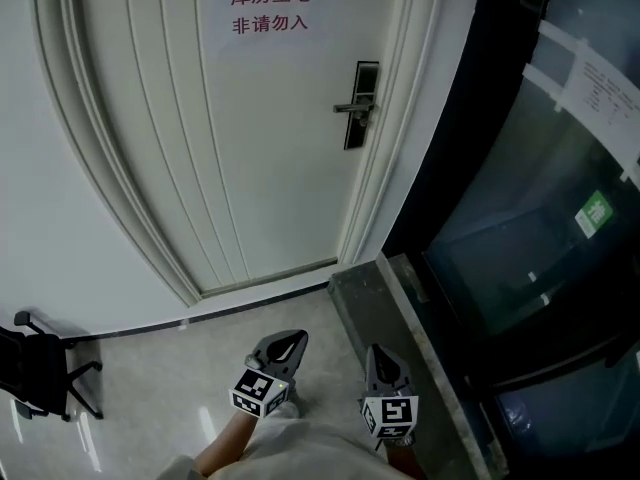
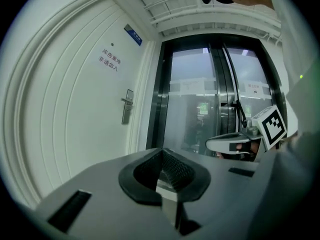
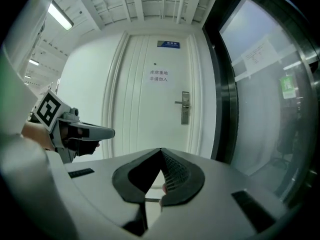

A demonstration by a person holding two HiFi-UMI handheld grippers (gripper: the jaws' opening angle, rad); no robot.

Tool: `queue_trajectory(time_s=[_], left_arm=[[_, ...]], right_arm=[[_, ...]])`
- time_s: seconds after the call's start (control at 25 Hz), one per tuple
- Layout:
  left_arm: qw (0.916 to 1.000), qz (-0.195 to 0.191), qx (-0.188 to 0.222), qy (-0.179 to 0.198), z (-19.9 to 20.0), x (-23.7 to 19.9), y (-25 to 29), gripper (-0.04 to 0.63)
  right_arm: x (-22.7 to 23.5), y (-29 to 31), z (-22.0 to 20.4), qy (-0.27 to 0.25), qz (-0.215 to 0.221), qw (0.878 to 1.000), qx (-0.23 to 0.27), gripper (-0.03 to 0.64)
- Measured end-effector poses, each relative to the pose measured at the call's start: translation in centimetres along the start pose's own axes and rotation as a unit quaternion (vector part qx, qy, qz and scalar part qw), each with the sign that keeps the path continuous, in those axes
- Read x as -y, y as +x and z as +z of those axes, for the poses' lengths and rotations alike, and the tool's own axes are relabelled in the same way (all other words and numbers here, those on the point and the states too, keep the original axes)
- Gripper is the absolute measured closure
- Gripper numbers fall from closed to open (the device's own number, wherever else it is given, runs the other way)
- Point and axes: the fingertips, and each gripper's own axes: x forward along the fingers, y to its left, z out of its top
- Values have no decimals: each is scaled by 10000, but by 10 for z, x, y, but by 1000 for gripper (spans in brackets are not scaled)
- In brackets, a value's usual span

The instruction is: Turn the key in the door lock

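A white panelled door (image 1: 250, 148) stands shut ahead. Its dark lock plate (image 1: 360, 103) with a silver lever handle (image 1: 352, 109) is on the right side; I cannot make out a key at this distance. The lock plate also shows in the left gripper view (image 2: 127, 106) and the right gripper view (image 3: 185, 107). My left gripper (image 1: 296, 336) and right gripper (image 1: 377, 350) are held low and side by side, well short of the door. Both point toward it with jaws together and nothing clearly between them. Each also appears in its own view, left gripper (image 2: 161, 151) and right gripper (image 3: 161, 150).
A dark glass wall (image 1: 540, 218) with a stone sill (image 1: 400, 318) runs along the right. A black office chair (image 1: 40, 368) stands at the far left on the tiled floor. A red-lettered sign (image 1: 270, 11) is on the door.
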Motion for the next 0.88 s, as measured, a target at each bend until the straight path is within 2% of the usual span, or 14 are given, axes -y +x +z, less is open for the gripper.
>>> queue_trajectory(time_s=[0.12,0.28,0.4,0.48,0.56,0.64,0.88], left_arm=[[9998,-200,78,56,18,-26,39,589],[9995,-300,8,125,25,-62,64,589],[9997,-176,-141,12,20,-96,75,589],[9999,-48,-83,-143,21,-115,84,589],[9996,-14,-52,-268,21,-124,93,589],[9993,-62,-196,-303,13,-128,104,589],[9990,-34,-428,-154,11,-149,160,589]], right_arm=[[15,41,12,-14,-181,9998,-34,617],[17,89,12,106,-241,9995,-159,617],[8,121,13,102,-147,9996,-198,617],[5,136,15,99,-75,9997,-231,617],[7,147,12,136,-28,9994,-312,617],[15,160,8,207,5,9991,-383,617],[58,226,2,125,86,9990,-421,617]])
